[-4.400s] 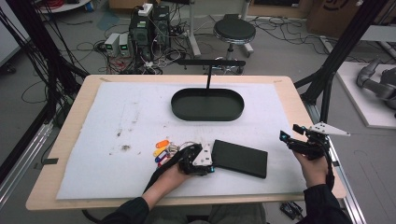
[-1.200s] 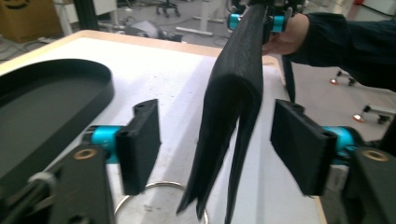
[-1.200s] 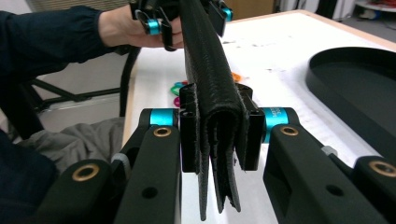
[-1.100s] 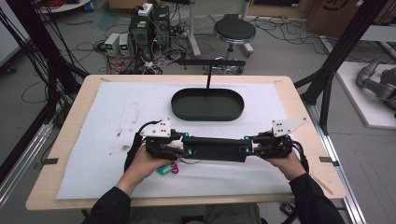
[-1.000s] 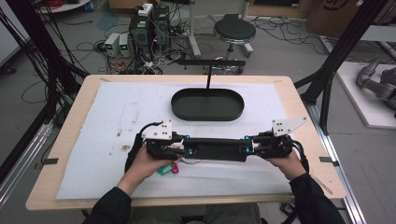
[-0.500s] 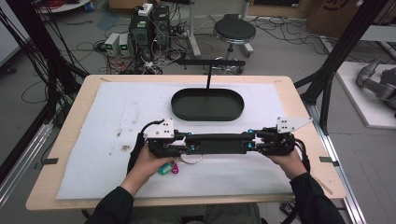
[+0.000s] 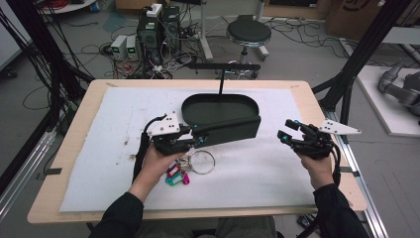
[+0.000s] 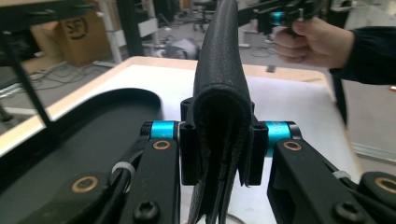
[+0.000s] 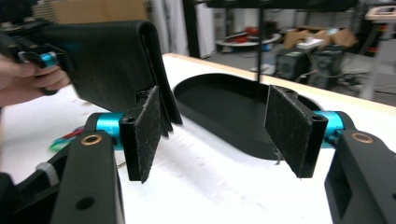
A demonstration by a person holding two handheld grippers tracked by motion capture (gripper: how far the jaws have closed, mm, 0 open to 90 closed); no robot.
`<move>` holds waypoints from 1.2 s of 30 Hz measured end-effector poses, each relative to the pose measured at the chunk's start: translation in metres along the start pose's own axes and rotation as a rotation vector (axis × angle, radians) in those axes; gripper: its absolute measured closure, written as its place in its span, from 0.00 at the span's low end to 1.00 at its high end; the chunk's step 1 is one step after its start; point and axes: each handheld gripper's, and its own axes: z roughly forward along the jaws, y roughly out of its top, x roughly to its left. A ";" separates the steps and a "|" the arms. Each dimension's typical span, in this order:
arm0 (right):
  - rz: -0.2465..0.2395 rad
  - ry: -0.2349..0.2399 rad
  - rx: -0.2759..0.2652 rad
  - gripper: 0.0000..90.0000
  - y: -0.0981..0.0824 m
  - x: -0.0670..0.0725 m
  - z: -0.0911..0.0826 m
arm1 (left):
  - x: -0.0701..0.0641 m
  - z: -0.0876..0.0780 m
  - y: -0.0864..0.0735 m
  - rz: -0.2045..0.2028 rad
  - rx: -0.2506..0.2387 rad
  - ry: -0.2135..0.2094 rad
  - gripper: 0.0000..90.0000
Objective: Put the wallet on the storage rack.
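Fingers: our left gripper (image 7: 198,140) clamps the black wallet (image 7: 230,130) | our right gripper (image 7: 288,130) just opened, fingers apart, nothing between.

**Quick rundown of the handheld gripper rig**

Both units are mostly matte black. The left gripper (image 7: 198,140) and the right gripper (image 7: 288,131) each carry a pale grey three-cornered plate on top, dotted with small holes. Bright cyan anodised collars sit where the jaws meet their black pads (image 9: 145,129), which look rough and fuzzy. Brass-coloured rivets and black hex screws show along the jaw arms, plus white zip ties. Black cables trail back along the forearms. The person wears dark long sleeves (image 7: 119,218).
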 end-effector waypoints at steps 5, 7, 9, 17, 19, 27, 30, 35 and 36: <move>0.020 -0.059 -0.021 0.41 0.000 -0.005 -0.007 | 0.008 -0.001 0.001 -0.003 0.005 0.040 0.82; 0.028 -0.083 -0.030 0.41 -0.001 -0.008 -0.011 | 0.011 -0.001 0.002 0.003 0.008 0.060 0.82; 0.041 -0.107 -0.033 0.41 -0.002 -0.011 -0.014 | 0.014 0.000 0.004 0.003 0.009 0.075 0.82; 0.069 -0.162 -0.039 0.40 -0.004 -0.018 -0.019 | 0.026 0.005 0.006 -0.003 -0.003 0.127 0.82; 0.070 -0.168 -0.040 0.40 -0.004 -0.019 -0.019 | 0.030 0.008 0.006 -0.008 0.003 0.136 0.82; 0.067 -0.172 -0.031 0.40 -0.004 -0.019 -0.018 | 0.045 0.024 0.004 -0.018 0.013 0.165 0.82; 0.063 -0.176 -0.030 0.40 -0.005 -0.019 -0.018 | 0.054 0.031 0.000 -0.028 0.022 0.173 0.82; 0.064 -0.184 -0.031 0.40 -0.007 -0.019 -0.017 | 0.064 0.040 -0.001 -0.040 0.018 0.175 0.82; 0.064 -0.186 -0.033 0.40 -0.007 -0.020 -0.018 | 0.066 0.042 -0.002 -0.038 0.017 0.176 0.82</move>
